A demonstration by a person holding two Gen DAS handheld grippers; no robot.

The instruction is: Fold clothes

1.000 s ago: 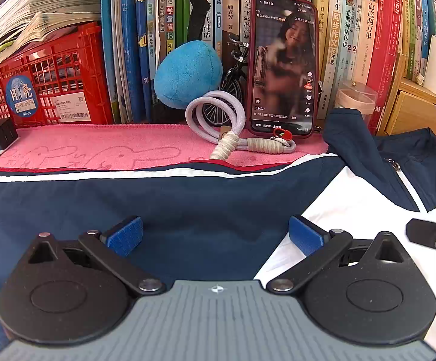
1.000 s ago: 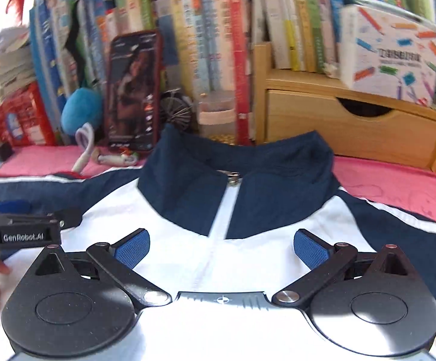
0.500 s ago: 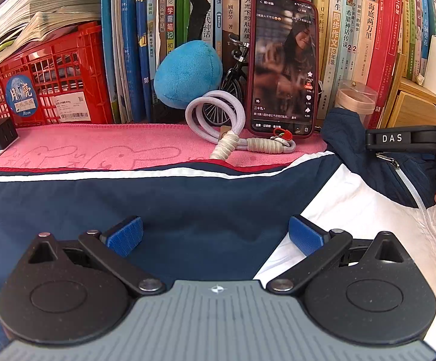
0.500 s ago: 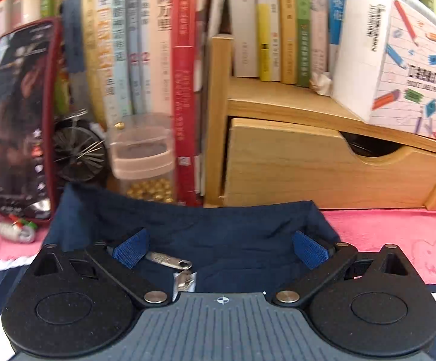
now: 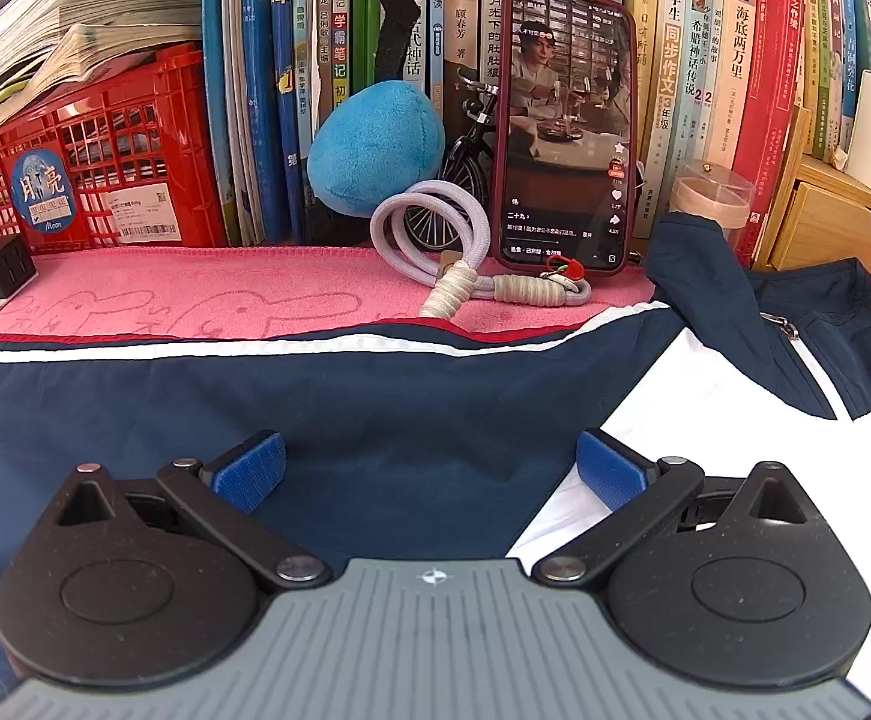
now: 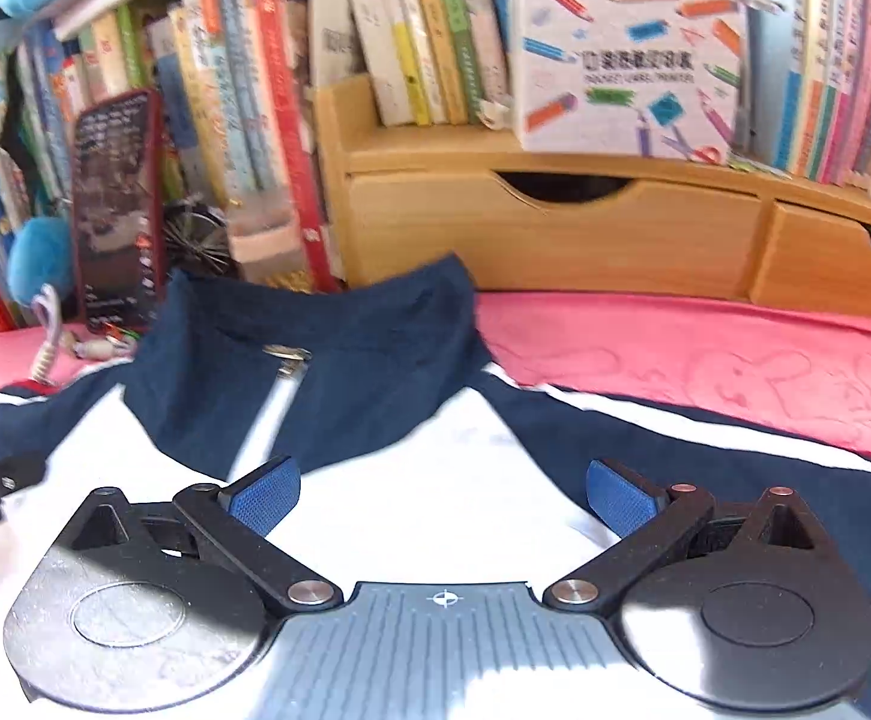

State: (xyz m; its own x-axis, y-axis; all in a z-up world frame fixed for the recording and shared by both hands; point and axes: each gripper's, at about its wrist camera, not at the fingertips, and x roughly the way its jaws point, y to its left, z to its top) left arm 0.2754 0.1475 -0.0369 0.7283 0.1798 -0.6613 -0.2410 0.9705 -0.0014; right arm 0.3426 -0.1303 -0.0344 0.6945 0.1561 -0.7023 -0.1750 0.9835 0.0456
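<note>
A navy-and-white zip-up jacket (image 6: 435, 480) lies spread flat, front up, on a pink cloth, its navy collar standing at the far edge, sleeves stretched left and right.

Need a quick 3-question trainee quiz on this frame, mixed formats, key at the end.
1. True or false: the left gripper is shut on the jacket.
2. Multiple choice: what stands propped against the books behind the jacket? A) a tablet B) a phone C) a mirror
3. Fill in: the jacket collar is navy, and the chest panel below it is ____.

Key: 1 false, both the left and the right gripper have their fingers apart with nothing between them. 2 B. 3 white.
</note>
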